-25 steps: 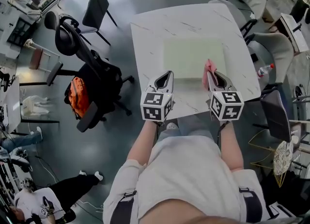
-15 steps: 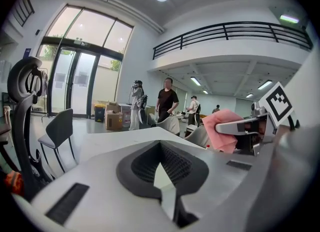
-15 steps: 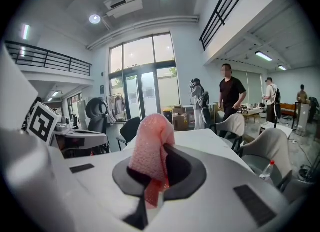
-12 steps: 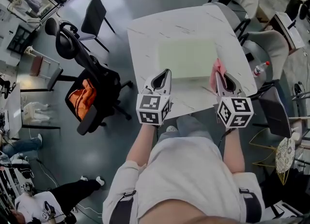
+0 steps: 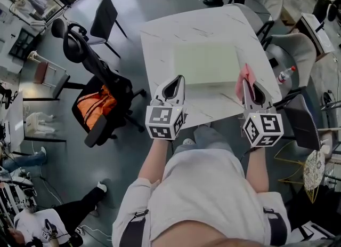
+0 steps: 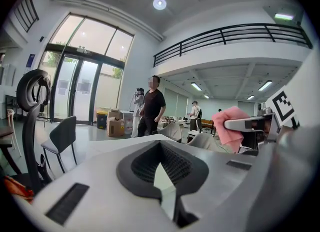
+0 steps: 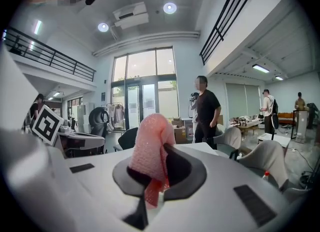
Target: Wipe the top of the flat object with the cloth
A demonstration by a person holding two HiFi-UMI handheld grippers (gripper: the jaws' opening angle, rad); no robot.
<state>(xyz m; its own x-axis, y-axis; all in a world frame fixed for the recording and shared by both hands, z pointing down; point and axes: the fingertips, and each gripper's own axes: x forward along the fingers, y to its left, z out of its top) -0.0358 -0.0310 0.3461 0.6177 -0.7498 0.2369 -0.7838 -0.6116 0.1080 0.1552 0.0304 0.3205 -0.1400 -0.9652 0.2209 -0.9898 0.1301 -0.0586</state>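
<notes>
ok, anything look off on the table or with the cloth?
Nothing stands out. The pale green board lies flat and square on the white table. The pink cloth is bunched in the right tool; the left tool is shut, empty.

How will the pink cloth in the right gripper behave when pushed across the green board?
Probably floppy: the pink cloth bunches and folds in the right gripper. Its knobbly weave likely drags, not slides, on the green board.
</notes>
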